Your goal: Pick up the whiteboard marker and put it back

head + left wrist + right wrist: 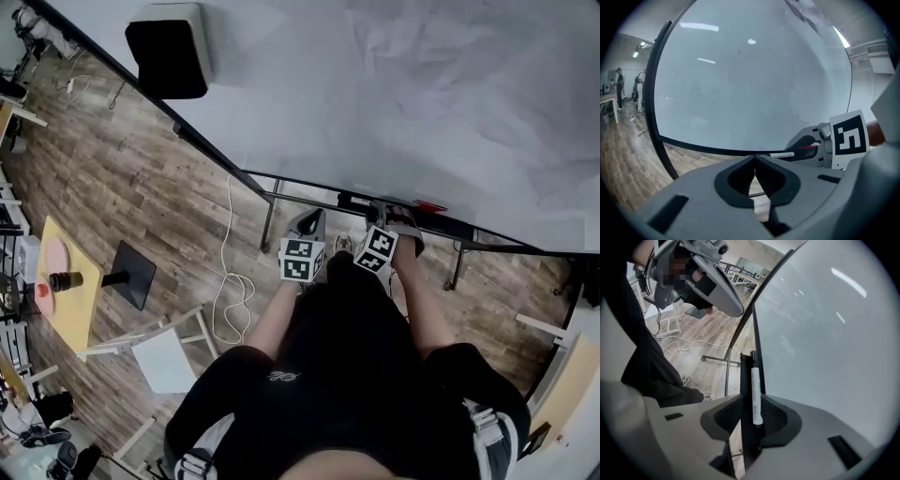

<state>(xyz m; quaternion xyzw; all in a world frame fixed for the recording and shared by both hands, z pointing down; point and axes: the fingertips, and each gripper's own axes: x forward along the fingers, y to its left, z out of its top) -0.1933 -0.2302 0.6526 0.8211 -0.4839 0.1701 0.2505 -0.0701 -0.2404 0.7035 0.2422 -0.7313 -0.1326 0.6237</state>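
Observation:
The whiteboard marker (756, 394), white with a dark cap, lies along the black tray (746, 376) at the foot of the whiteboard (825, 333). My right gripper (752, 401) points steeply down over it, open, jaws straddling the marker with a gap on the left side. In the left gripper view the marker's white end (783, 154) sticks out of the right gripper (811, 144). My left gripper (754, 158) is shut on nothing, tips meeting, just left of the right one. In the head view both grippers (307, 227) (398, 216) sit at the tray, side by side.
The whiteboard's stand legs (267, 220) and a white cable (234, 300) are on the wood floor. A white chair (164, 361), a black base plate (136, 272) and a yellow table (70, 309) stand to the left. Something red (431, 204) lies on the tray, right.

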